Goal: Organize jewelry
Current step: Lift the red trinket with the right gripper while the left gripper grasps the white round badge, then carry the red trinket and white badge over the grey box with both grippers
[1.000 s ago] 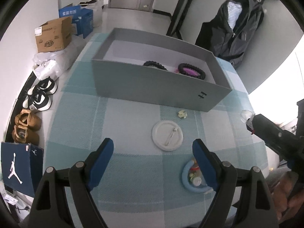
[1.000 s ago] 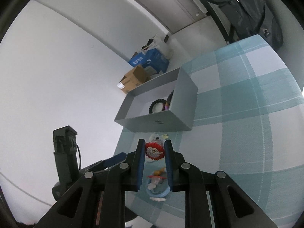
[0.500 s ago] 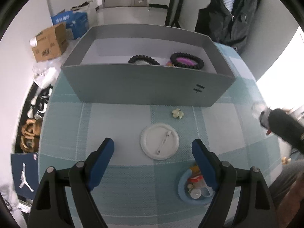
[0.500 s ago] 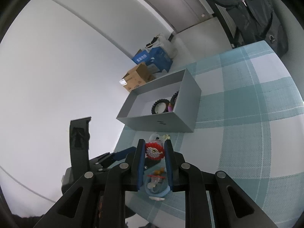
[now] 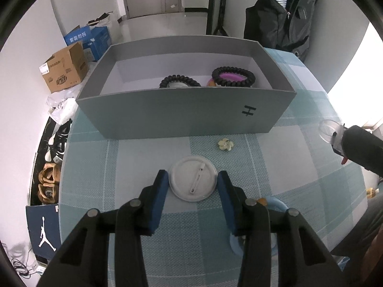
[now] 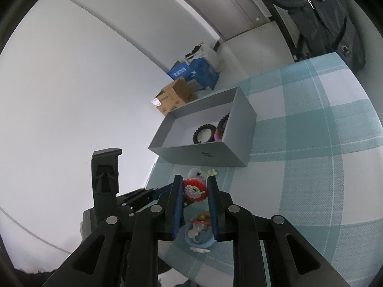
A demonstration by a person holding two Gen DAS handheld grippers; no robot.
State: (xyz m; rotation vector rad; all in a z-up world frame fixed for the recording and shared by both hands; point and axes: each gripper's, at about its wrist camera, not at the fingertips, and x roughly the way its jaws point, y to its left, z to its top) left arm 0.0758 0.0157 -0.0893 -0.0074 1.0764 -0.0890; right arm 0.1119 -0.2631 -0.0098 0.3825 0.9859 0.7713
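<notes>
A white round pin badge (image 5: 192,192) lies pin side up on the checked tablecloth. My left gripper (image 5: 192,179) straddles it, and its jaws are closing. The blue pads (image 5: 160,189) meet the badge's rim on both sides. My right gripper (image 6: 195,186) hangs above the table, shut on a red-and-white beaded piece (image 6: 194,190). Below it sits a blue dish (image 6: 191,238) of small trinkets, half hidden behind my left finger in the left wrist view (image 5: 275,203). A grey open box (image 5: 186,112) holds two black bead bracelets (image 5: 179,81), one over a purple ring (image 5: 233,76).
A small pale flower charm (image 5: 225,144) lies between badge and box. The right hand's black device (image 5: 359,146) juts in from the right. Cardboard boxes (image 5: 64,69) and shoes (image 5: 49,181) sit on the floor past the table's left edge. A dark jacket (image 5: 282,12) hangs behind.
My left gripper has come forward over the badge and its jaws have narrowed from wide apart to the badge's rim. The right gripper still holds the beaded piece in place.
</notes>
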